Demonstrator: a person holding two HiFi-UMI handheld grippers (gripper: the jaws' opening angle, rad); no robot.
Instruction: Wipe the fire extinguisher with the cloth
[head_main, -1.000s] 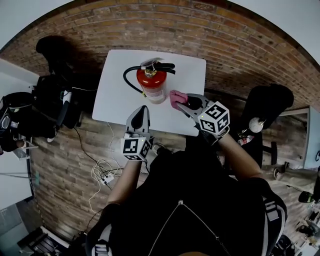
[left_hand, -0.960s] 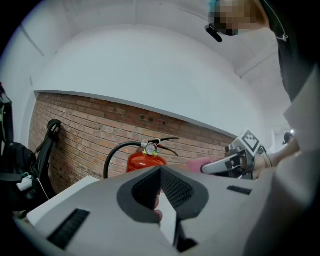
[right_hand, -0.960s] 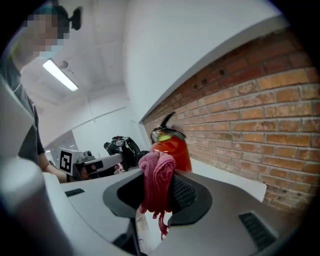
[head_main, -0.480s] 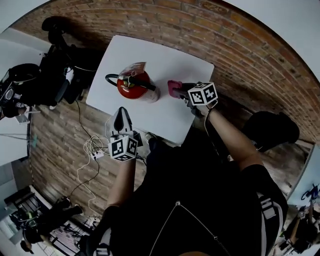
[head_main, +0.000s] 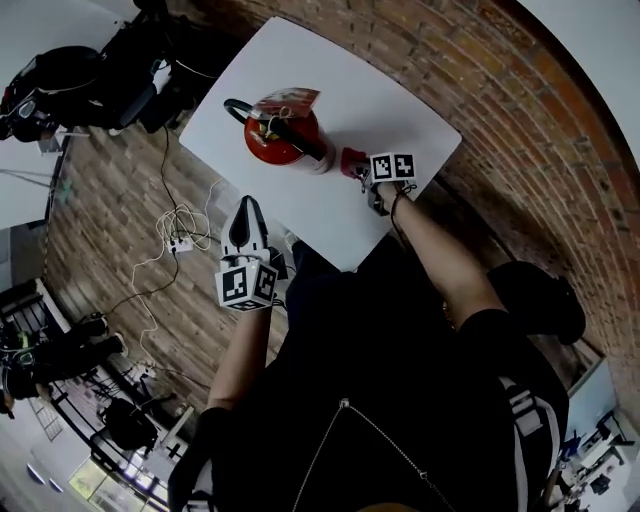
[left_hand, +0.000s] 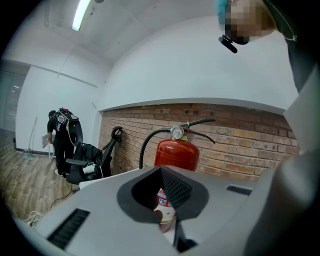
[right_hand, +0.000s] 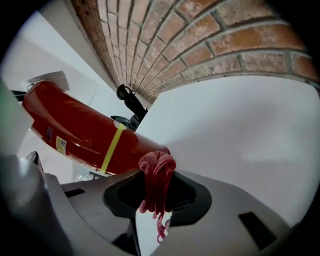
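The cloth (right_hand: 157, 172) is clamped between the jaws of the right gripper (right_hand: 157, 192), its bunched end held just beside the base of the fire extinguisher (right_hand: 85, 132). The jaws of the left gripper (left_hand: 167, 202) are closed on nothing. The extinguisher is seen upright ahead of them on the white table (head_main: 400, 110).

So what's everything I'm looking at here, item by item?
fire extinguisher: one, red with black hose, upright on the table
cloth: one, pink, pinched in the right gripper, at the extinguisher's base
table: one, white, by a brick wall
cables: a tangle, white, on the wooden floor left of the table
office chair: one, black, beyond the table's left side
left gripper: one, grey, shut and empty, over the table's near edge
right gripper: one, grey, shut on the cloth
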